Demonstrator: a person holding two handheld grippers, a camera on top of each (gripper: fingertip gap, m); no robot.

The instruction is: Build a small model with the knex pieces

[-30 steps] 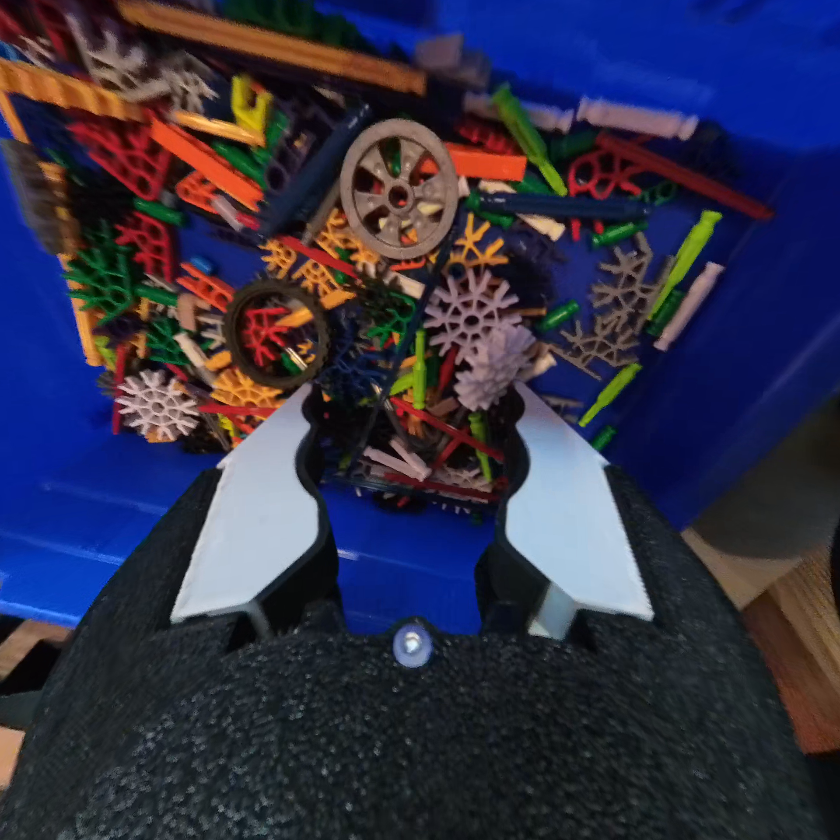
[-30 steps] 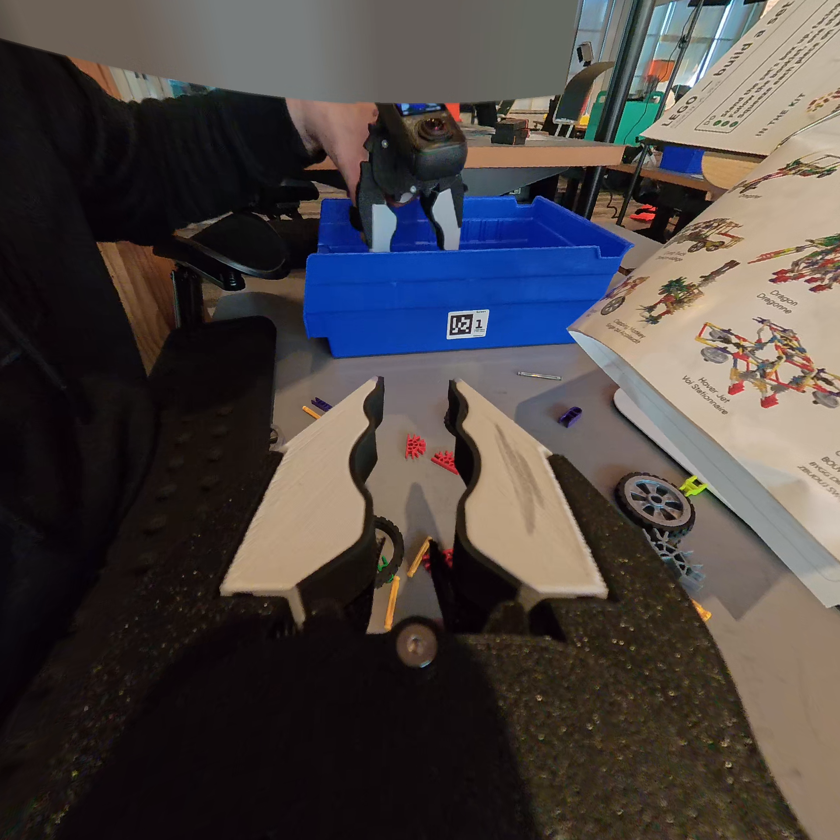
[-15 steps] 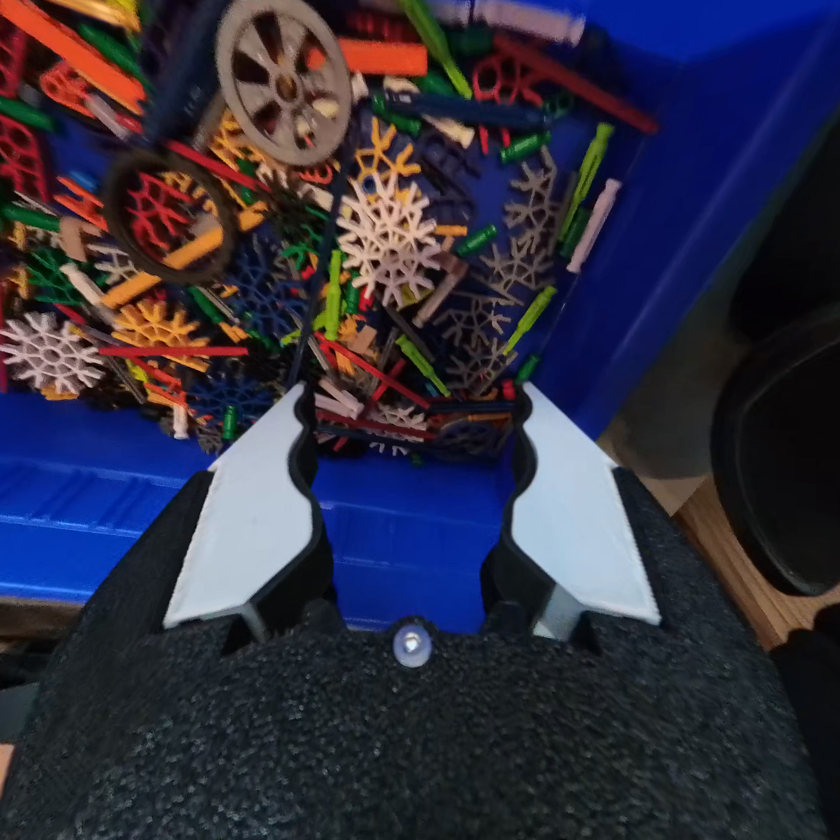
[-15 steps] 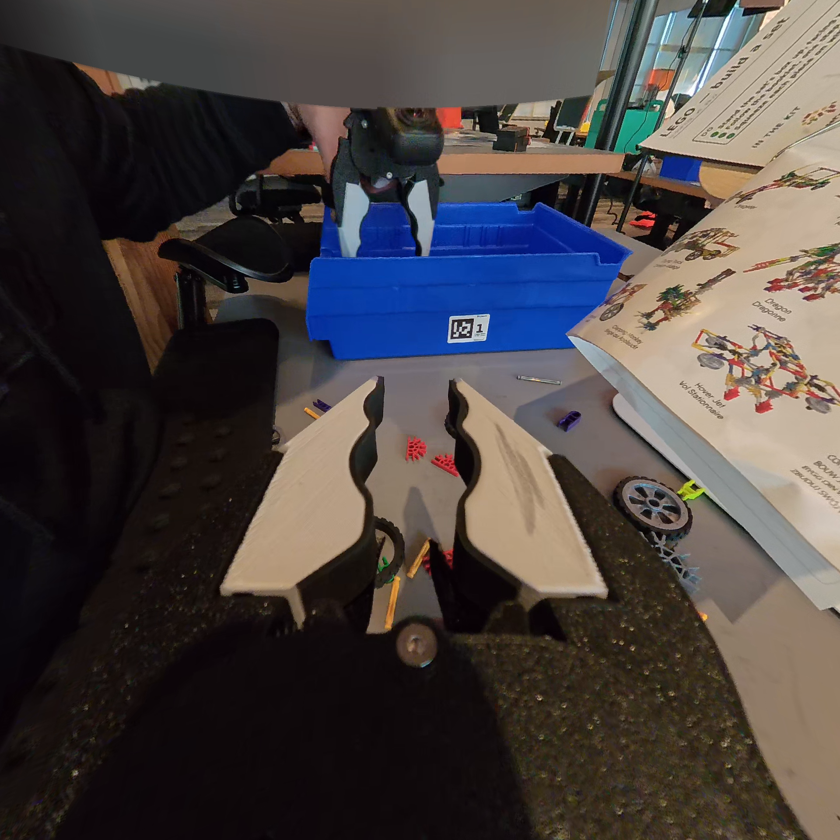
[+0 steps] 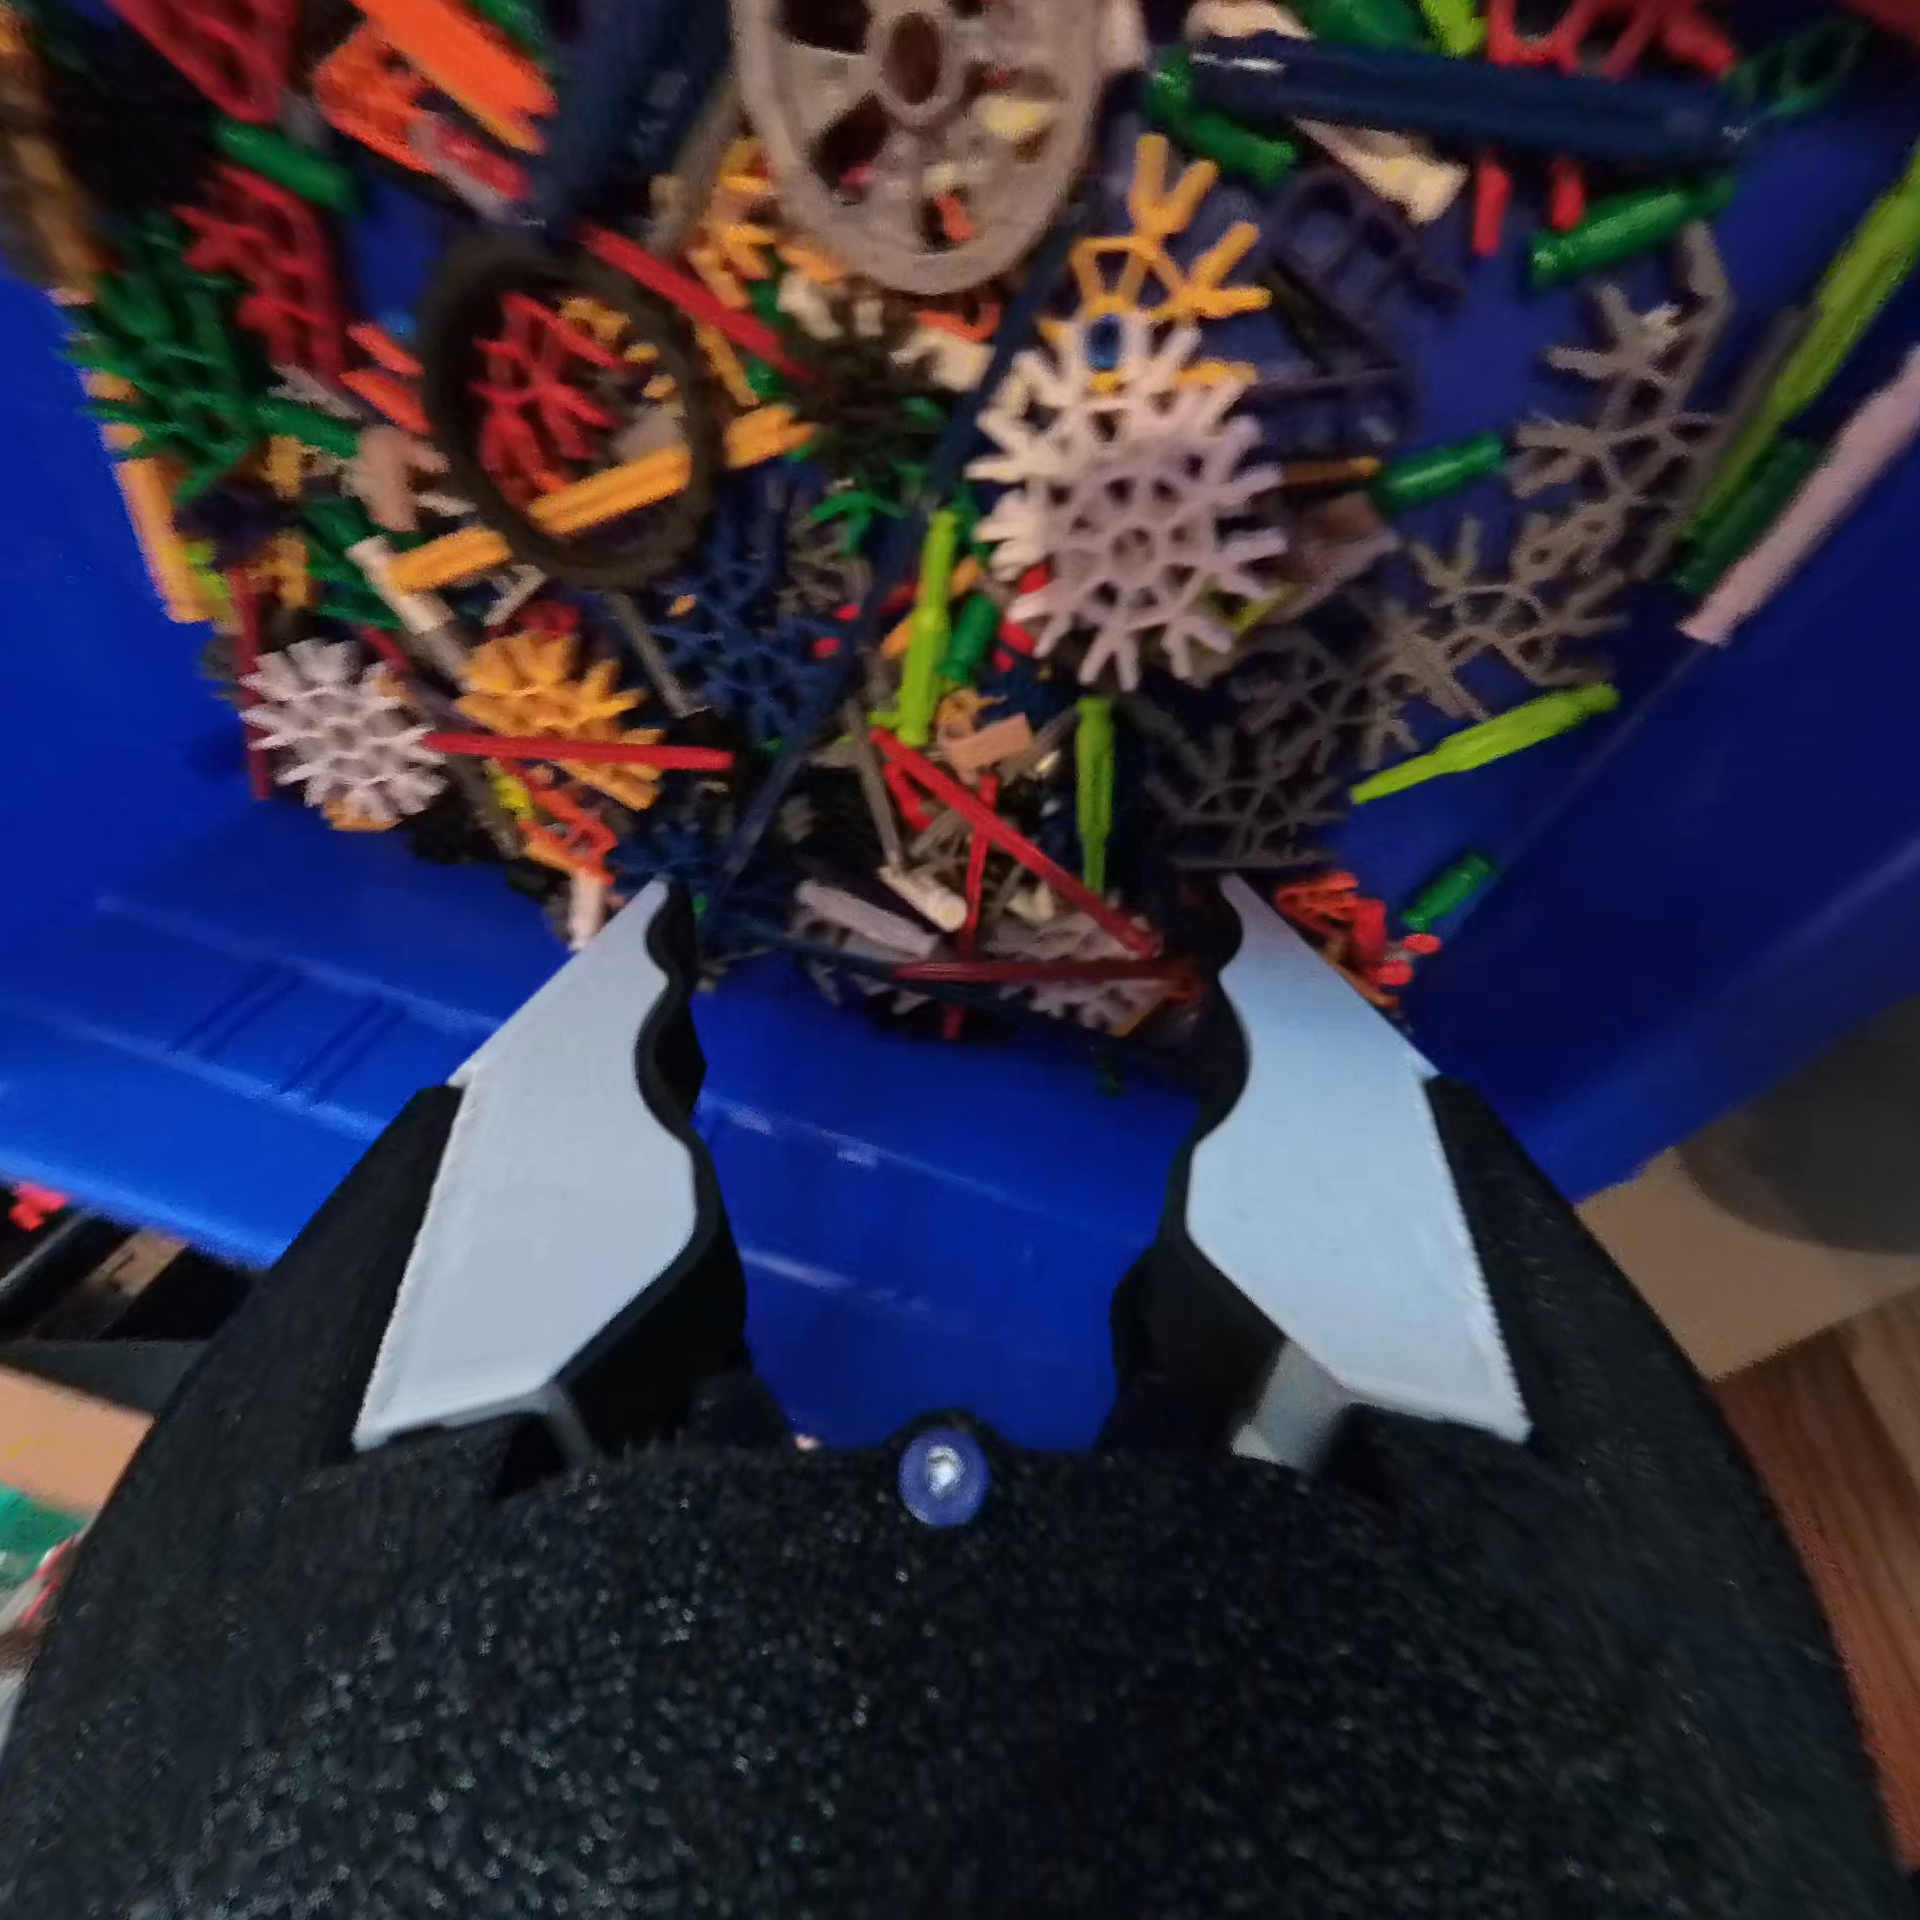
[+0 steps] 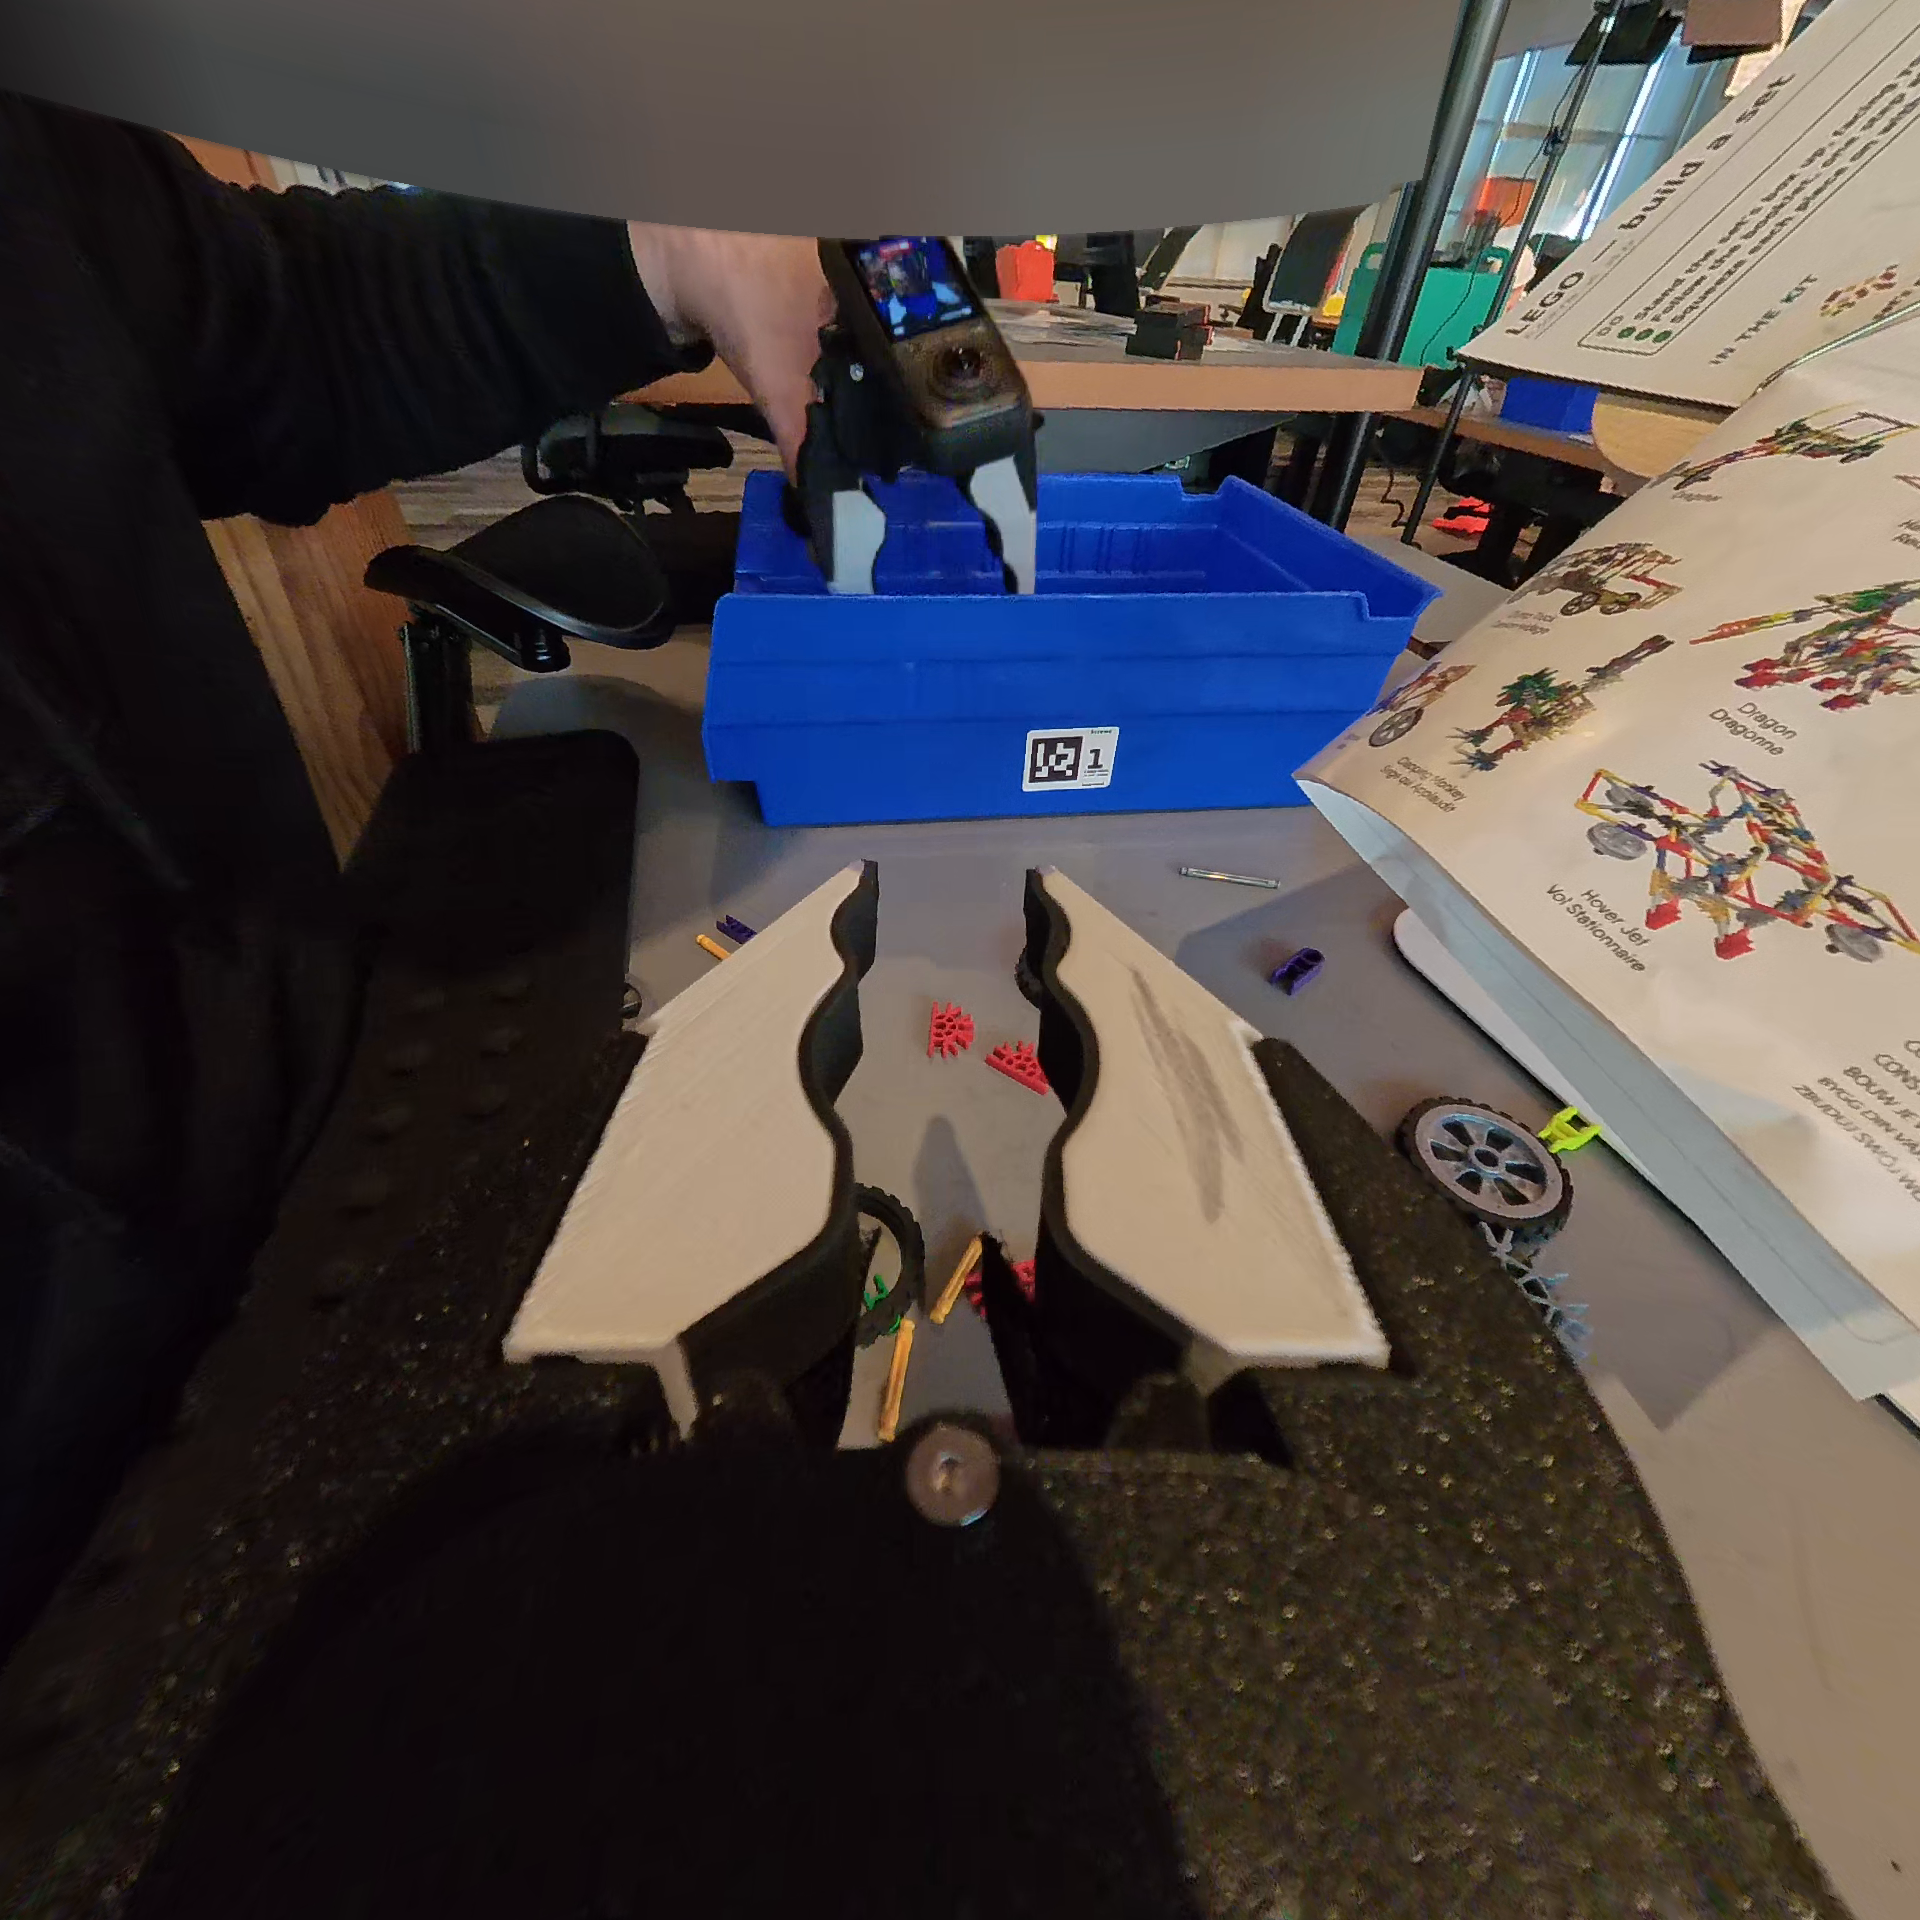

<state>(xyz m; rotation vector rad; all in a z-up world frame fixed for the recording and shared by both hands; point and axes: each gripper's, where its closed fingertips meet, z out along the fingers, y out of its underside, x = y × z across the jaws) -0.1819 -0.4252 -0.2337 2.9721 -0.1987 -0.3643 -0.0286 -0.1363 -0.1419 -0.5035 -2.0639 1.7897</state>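
Note:
My left gripper (image 5: 943, 894) is open and empty, its tips low inside a blue bin (image 5: 312, 987) just above a heap of mixed plastic construction pieces. Nearest its tips are red rods (image 5: 997, 831) and a white snowflake connector (image 5: 1127, 520). A grey wheel (image 5: 914, 125) and a black tyre ring (image 5: 566, 410) lie farther in. My right gripper (image 6: 953, 873) is open a little and empty above the grey table, over two red connectors (image 6: 948, 1029). The right wrist view also shows the left gripper (image 6: 930, 582) dipped into the bin (image 6: 1039, 686).
An open instruction booklet (image 6: 1714, 831) leans at the right. Near it lie a wheel with a tyre (image 6: 1486, 1164), a purple piece (image 6: 1297, 966) and a thin grey rod (image 6: 1229, 878). A black tyre (image 6: 894, 1257) and yellow rods (image 6: 956, 1278) lie under my right gripper. A chair armrest (image 6: 520, 592) is at the left.
My left gripper has shifted sideways over the bin and come lower and closer to the heap, still open. My right gripper has not moved.

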